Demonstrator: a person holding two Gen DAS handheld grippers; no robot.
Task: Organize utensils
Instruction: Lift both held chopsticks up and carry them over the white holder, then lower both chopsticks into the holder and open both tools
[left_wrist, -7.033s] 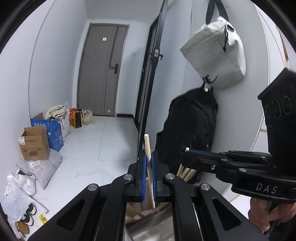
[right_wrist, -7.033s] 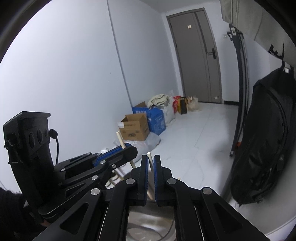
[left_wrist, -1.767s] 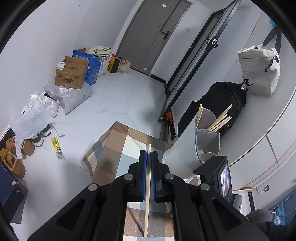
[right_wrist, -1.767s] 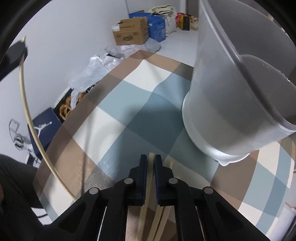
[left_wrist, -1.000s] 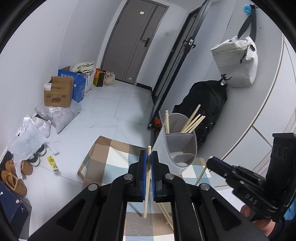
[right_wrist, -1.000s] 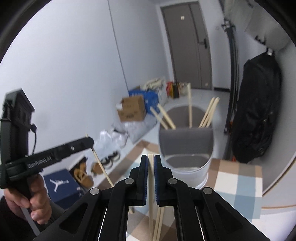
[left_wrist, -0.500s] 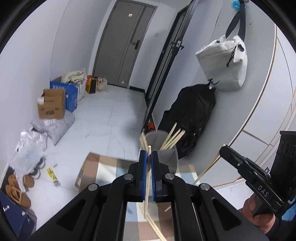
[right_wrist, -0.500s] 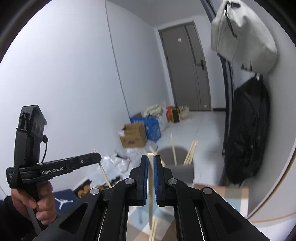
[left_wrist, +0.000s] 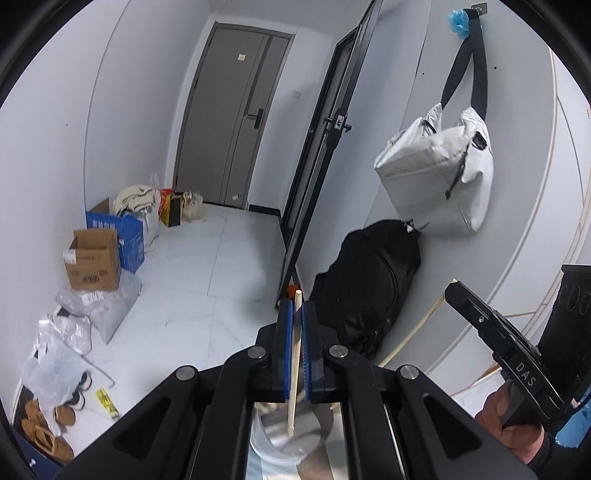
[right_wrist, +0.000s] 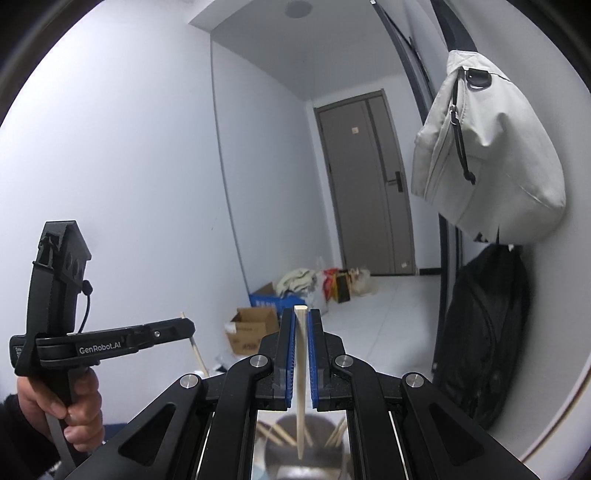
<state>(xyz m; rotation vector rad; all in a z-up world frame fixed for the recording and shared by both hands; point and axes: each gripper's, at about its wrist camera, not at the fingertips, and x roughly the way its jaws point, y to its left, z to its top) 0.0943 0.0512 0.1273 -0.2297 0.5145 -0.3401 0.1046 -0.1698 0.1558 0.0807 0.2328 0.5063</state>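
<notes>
Holding one wooden chopstick in each gripper, I see both pairs of jaws closed tight on their sticks above a grey utensil holder. My left gripper (left_wrist: 294, 314) clamps a chopstick (left_wrist: 294, 354) between its blue pads, the stick's lower end hanging over the pale holder (left_wrist: 286, 439) that shows only through the gap in the gripper frame. My right gripper (right_wrist: 300, 317) pinches a second chopstick (right_wrist: 300, 369) upright, its tip pointing down at the holder's mouth (right_wrist: 288, 454), where more chopsticks (right_wrist: 273, 435) lean against the rim. Each gripper also shows in the other's view, off to the side and well apart, with free air between them.

Most of the holder is hidden behind the black gripper arms in both views, and I cannot tell which compartment lies under either stick. The surface it stands on is cut down to a sliver of checked cloth (left_wrist: 321, 465) at the lower edge of the left view. The person's hands are seen only partly, one (right_wrist: 66, 410) gripping the left handle, one (left_wrist: 509, 424) on the right.

Beyond lies a white-tiled hallway with a grey door (left_wrist: 229, 122), cardboard boxes (left_wrist: 92, 266) and plastic bags (left_wrist: 59, 365) along the left wall, a black backpack (left_wrist: 369, 291) on the floor and a pale bag (left_wrist: 439, 181) hanging on the right wall.
</notes>
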